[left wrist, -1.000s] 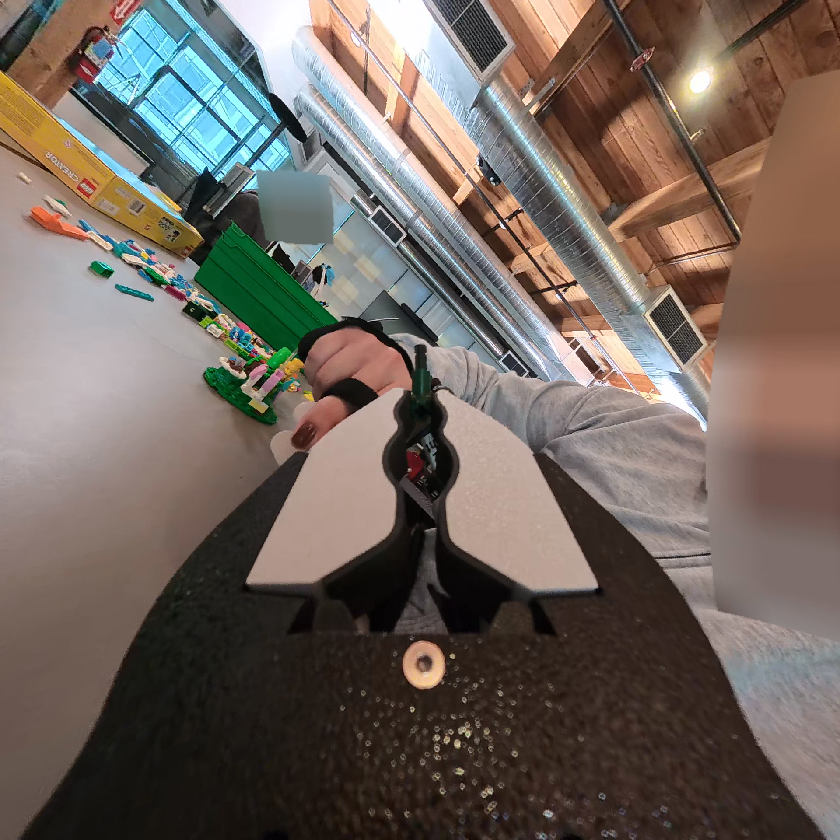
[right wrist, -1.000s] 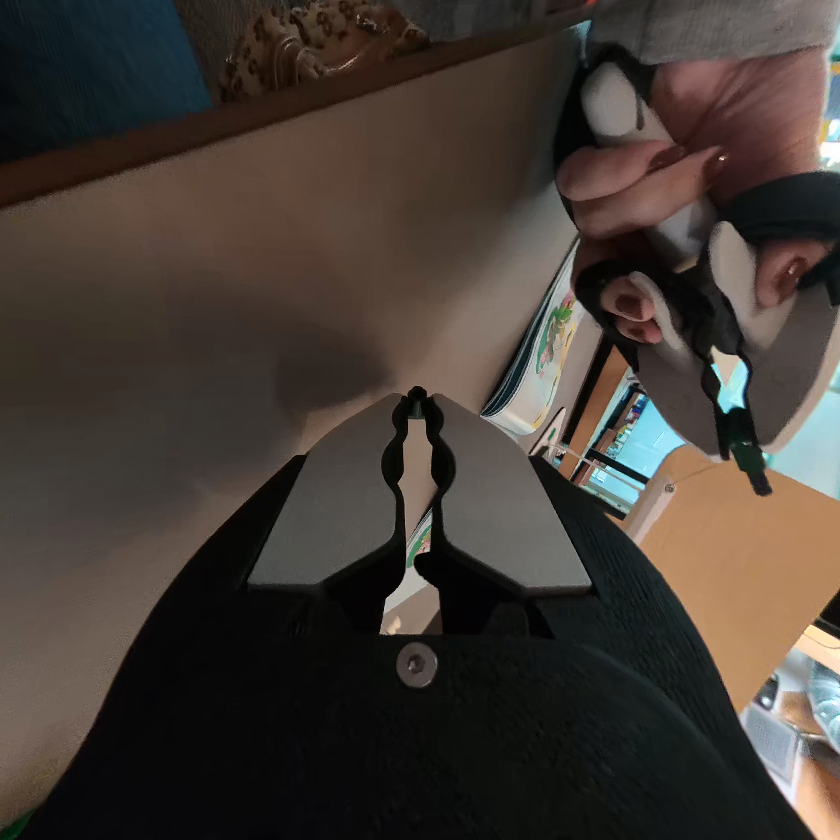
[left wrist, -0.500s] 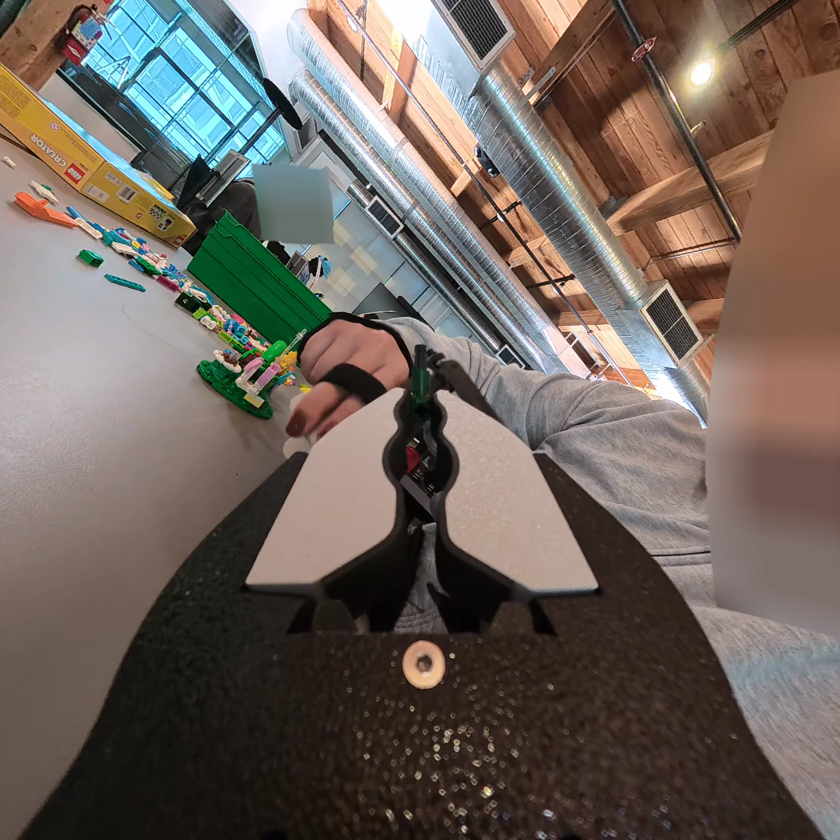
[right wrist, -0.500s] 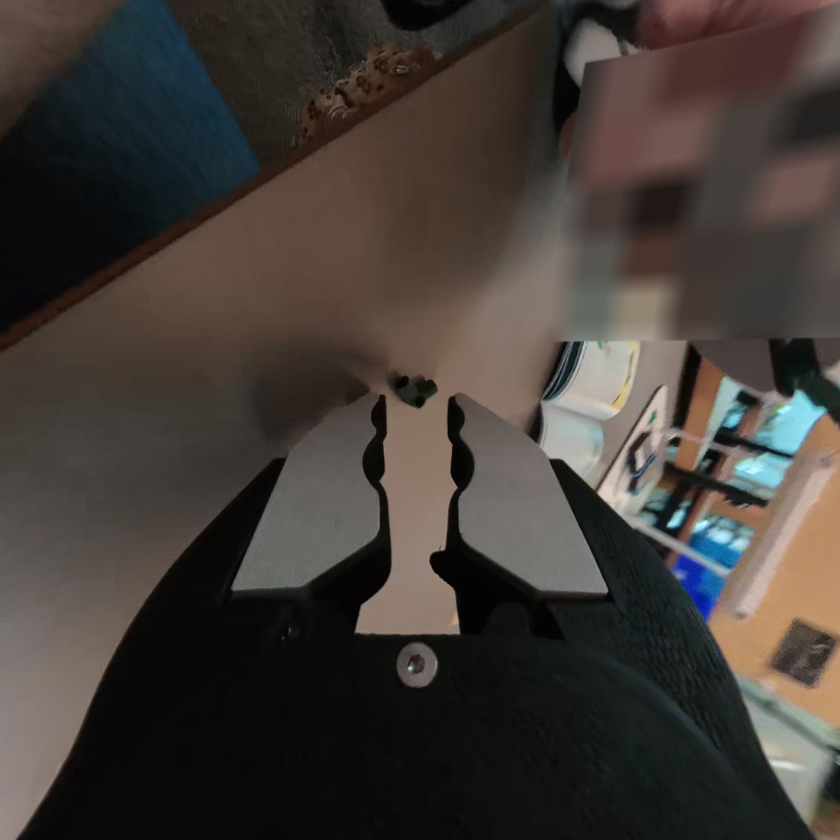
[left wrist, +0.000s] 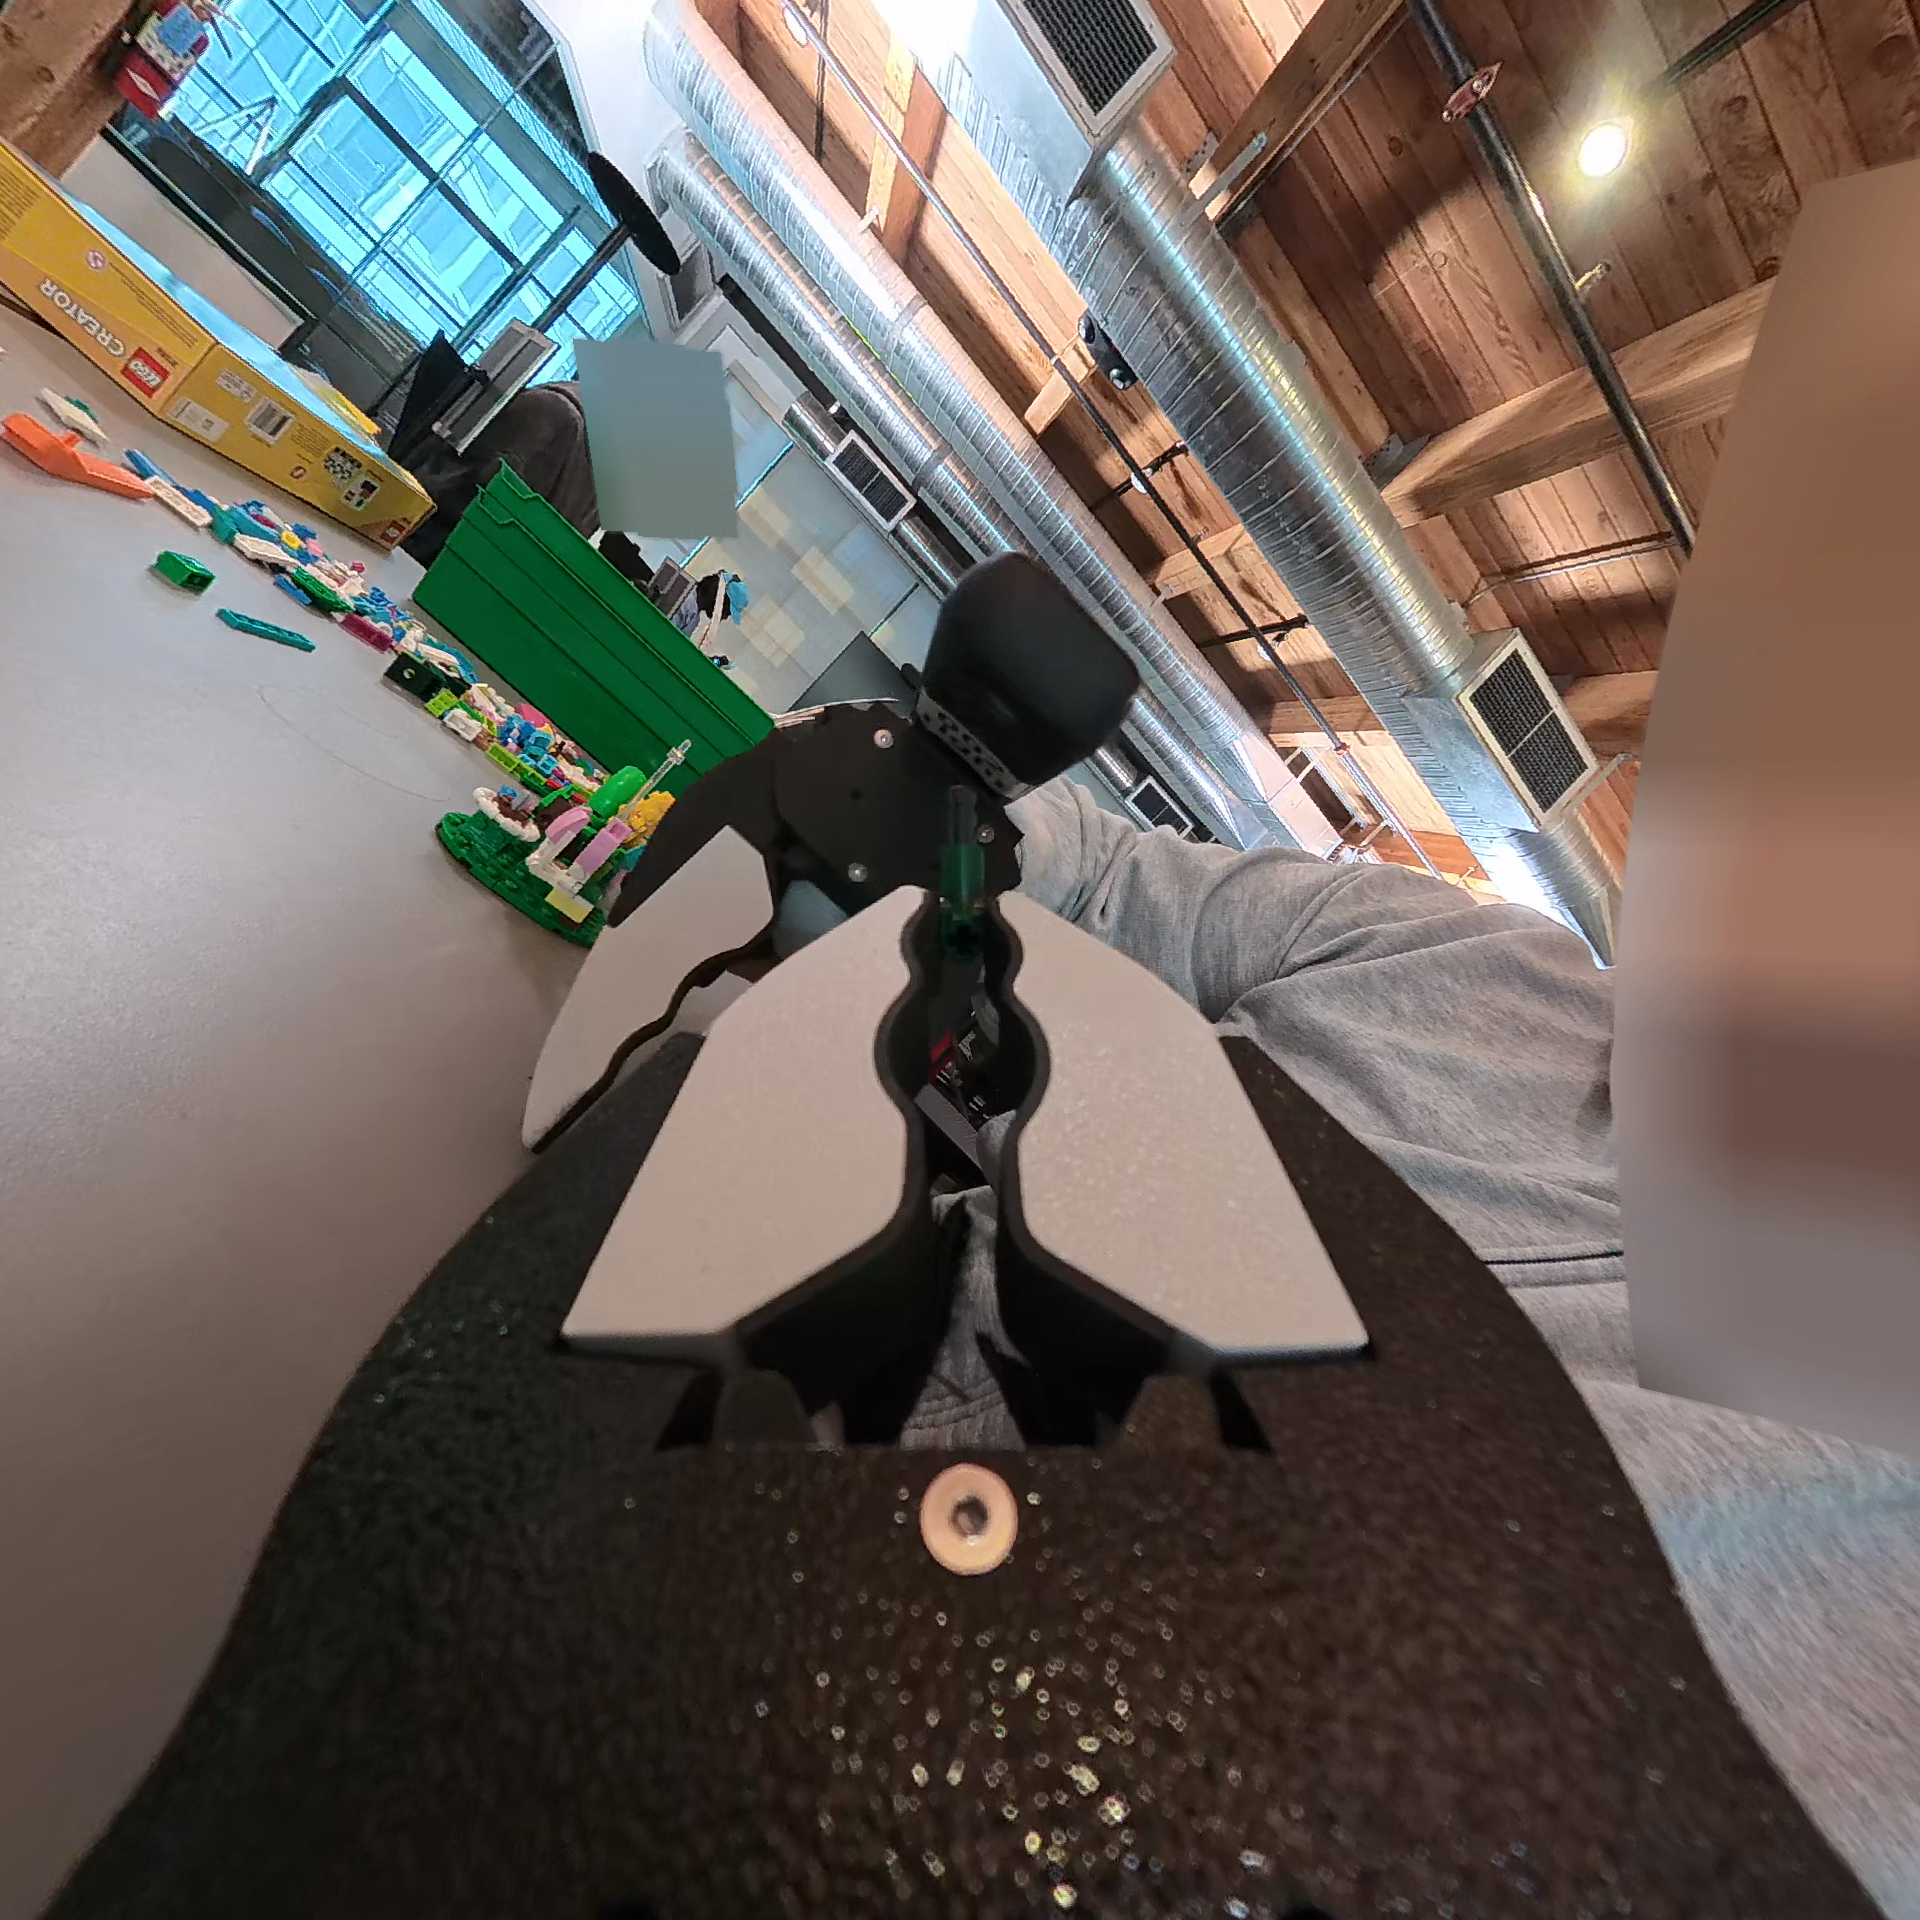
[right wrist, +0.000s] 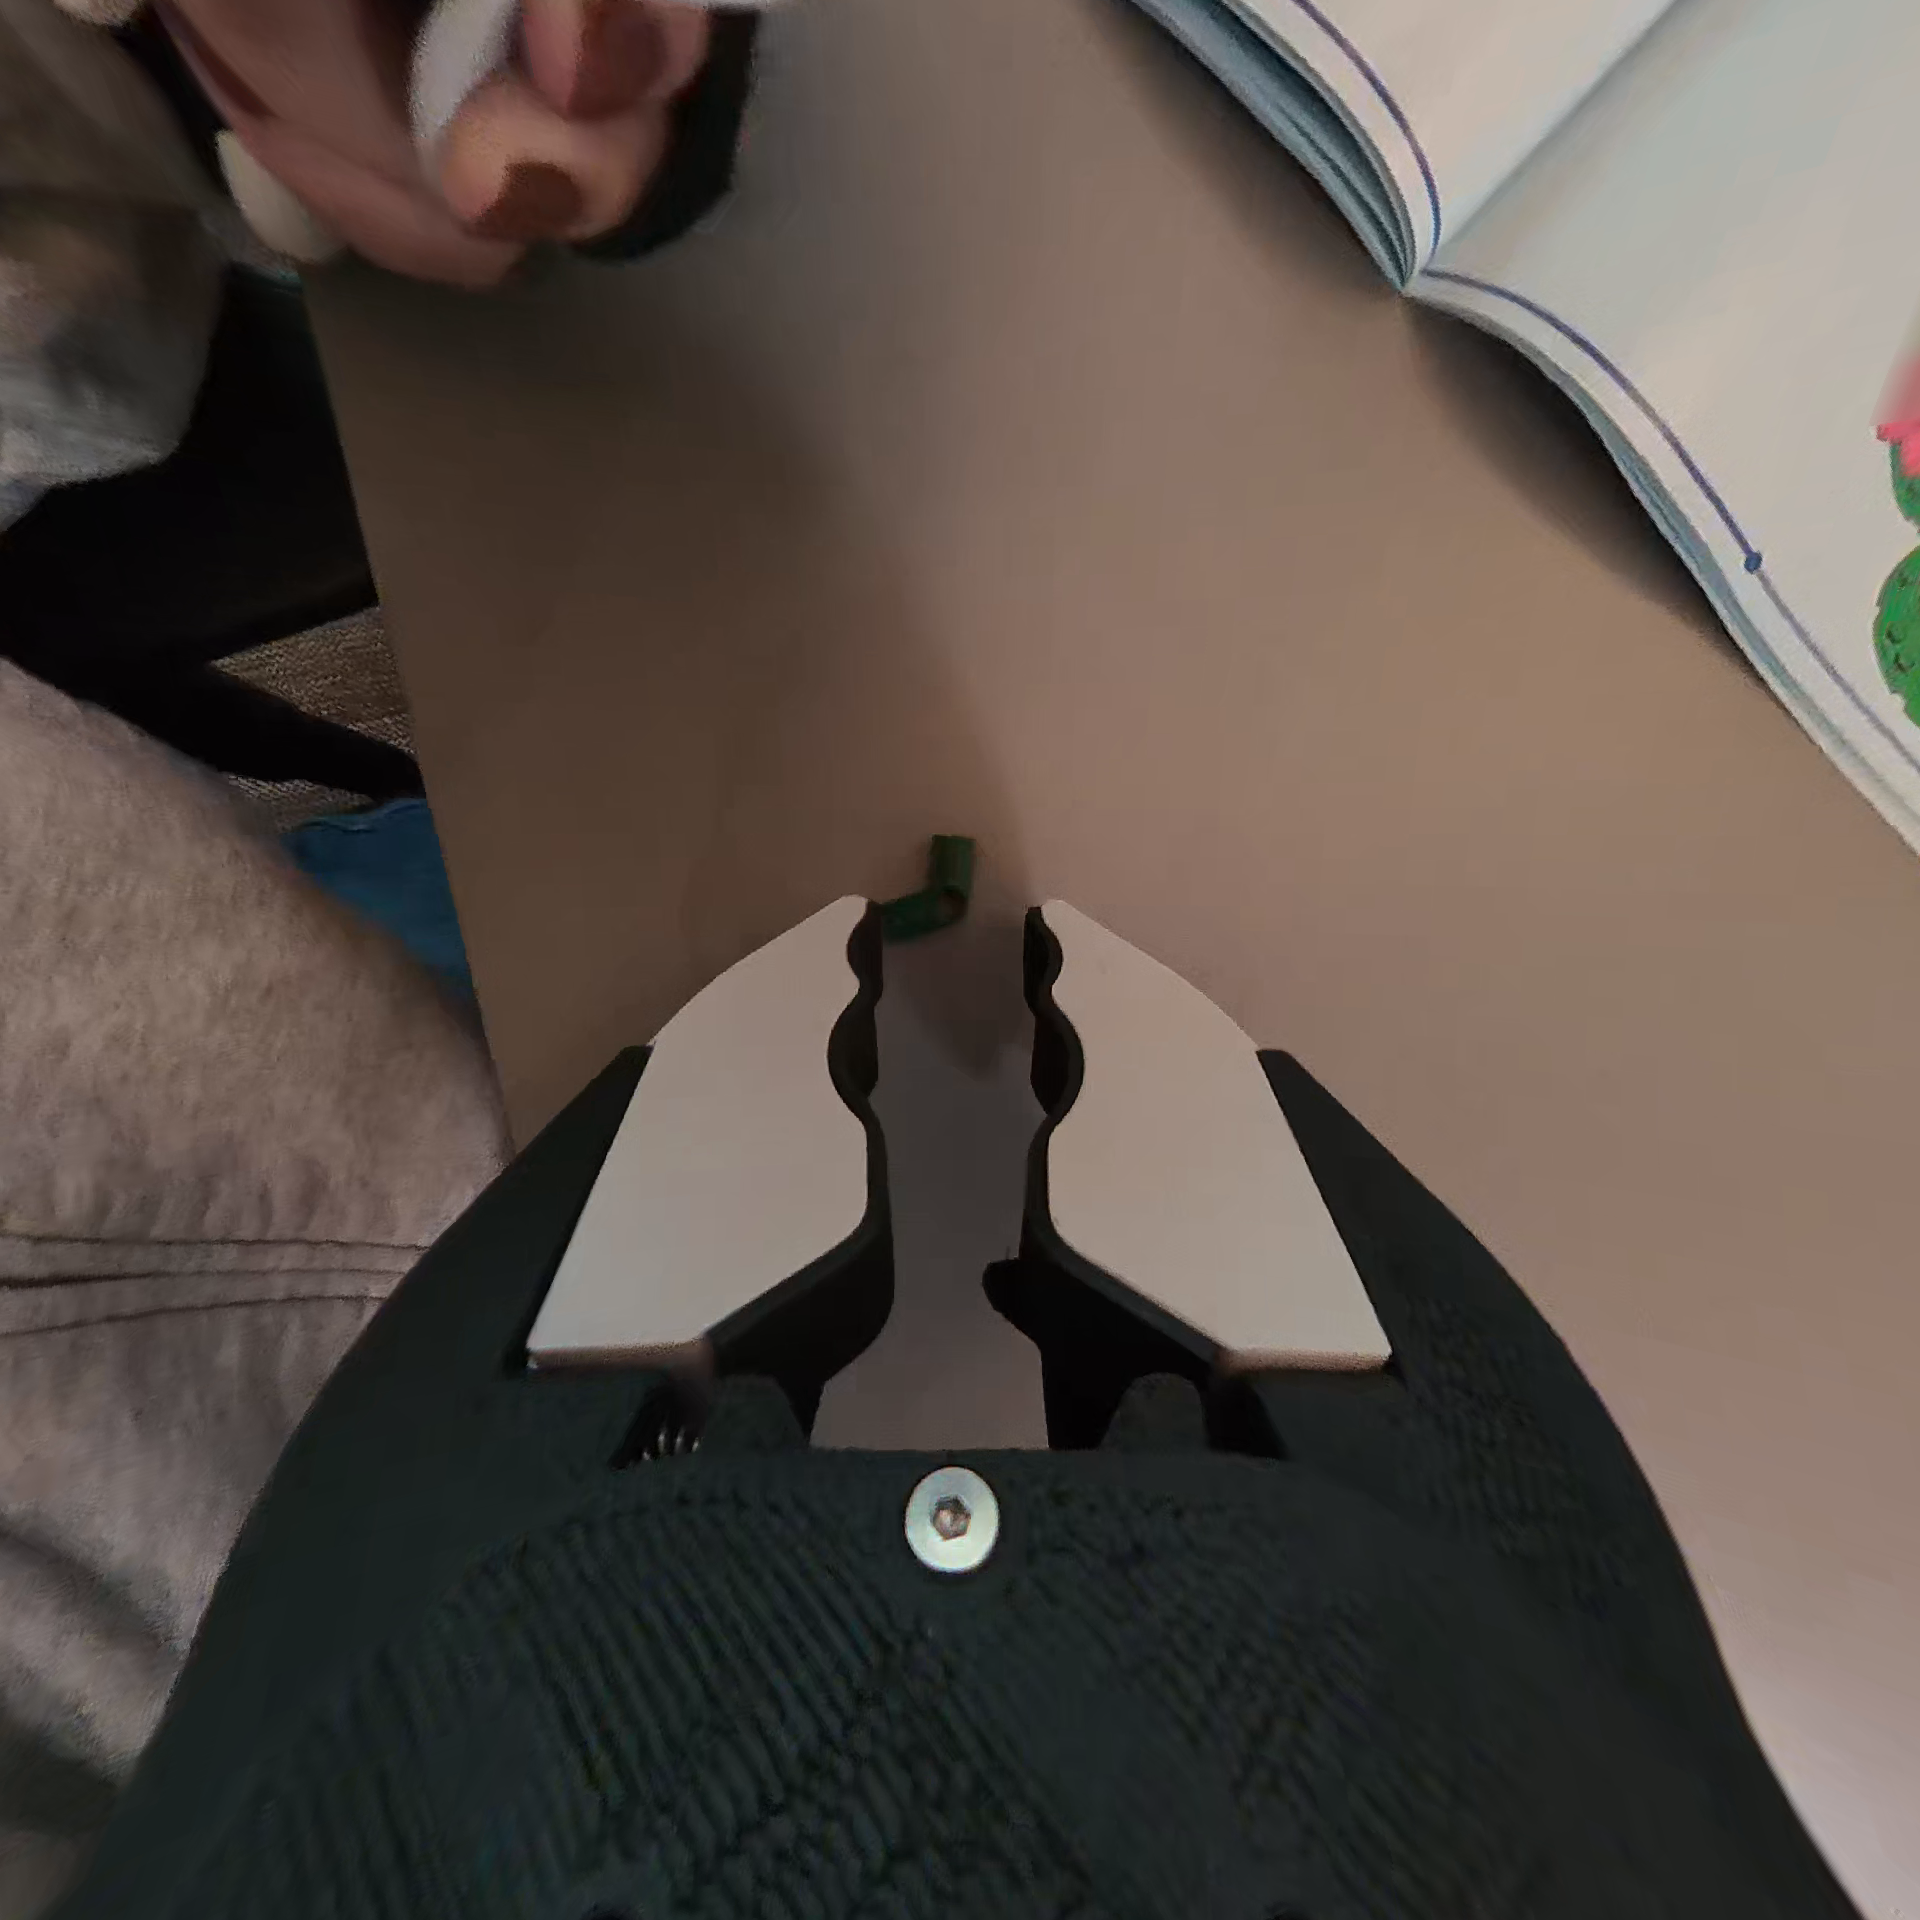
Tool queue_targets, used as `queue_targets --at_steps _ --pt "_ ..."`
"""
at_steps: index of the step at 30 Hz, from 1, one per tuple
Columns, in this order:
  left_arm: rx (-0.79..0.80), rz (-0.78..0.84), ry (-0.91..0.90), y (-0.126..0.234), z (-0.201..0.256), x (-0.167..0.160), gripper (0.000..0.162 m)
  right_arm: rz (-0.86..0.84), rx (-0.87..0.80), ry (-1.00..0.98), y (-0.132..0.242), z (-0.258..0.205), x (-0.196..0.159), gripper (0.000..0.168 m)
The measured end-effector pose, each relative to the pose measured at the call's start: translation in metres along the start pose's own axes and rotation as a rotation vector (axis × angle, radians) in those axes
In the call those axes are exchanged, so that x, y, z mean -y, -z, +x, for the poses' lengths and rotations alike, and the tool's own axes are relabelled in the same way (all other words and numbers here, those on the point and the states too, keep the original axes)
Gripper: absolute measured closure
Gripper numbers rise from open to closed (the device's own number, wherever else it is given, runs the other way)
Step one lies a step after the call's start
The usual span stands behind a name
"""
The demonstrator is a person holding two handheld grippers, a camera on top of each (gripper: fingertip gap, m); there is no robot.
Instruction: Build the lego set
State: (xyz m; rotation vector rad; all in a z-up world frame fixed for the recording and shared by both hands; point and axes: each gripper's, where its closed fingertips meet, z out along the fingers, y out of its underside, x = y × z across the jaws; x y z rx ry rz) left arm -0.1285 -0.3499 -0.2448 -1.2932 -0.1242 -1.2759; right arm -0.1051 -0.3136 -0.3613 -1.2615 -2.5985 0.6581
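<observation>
My left gripper (left wrist: 958, 906) is shut on a small dark green stem piece (left wrist: 959, 862) and holds it up in the air, pointing away from the table. My right gripper (right wrist: 948, 906) is open and points down at the table, with a small bent green piece (right wrist: 935, 891) lying on the table just past its left fingertip. In the left wrist view the right gripper (left wrist: 665, 997) shows ahead, tips down on the table. The part-built green lego model (left wrist: 540, 852) with pink and yellow pieces stands beyond it.
Loose coloured bricks (left wrist: 312, 582) lie scattered at the far left, by a yellow set box (left wrist: 187, 364) and a green bin (left wrist: 582, 644). An open instruction booklet (right wrist: 1683, 312) lies at the right of the right wrist view. The table's near edge (right wrist: 395, 644) runs past a grey sleeve (right wrist: 187, 1039).
My right gripper opened and let the small green piece drop onto the table, then swung down over it. My left gripper kept its hold on the stem piece.
</observation>
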Motion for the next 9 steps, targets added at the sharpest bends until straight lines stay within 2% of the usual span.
queue_targets --at_steps 1,9 --pt "-0.001 -0.001 0.001 -0.0001 0.0001 -0.0001 0.155 -0.003 0.0 -0.018 -0.0006 -0.0001 0.0001 0.145" --pt "-0.002 -0.009 0.001 -0.0007 0.0003 -0.0014 0.155 -0.024 0.022 -0.104 -0.0033 0.0001 0.0026 0.154"
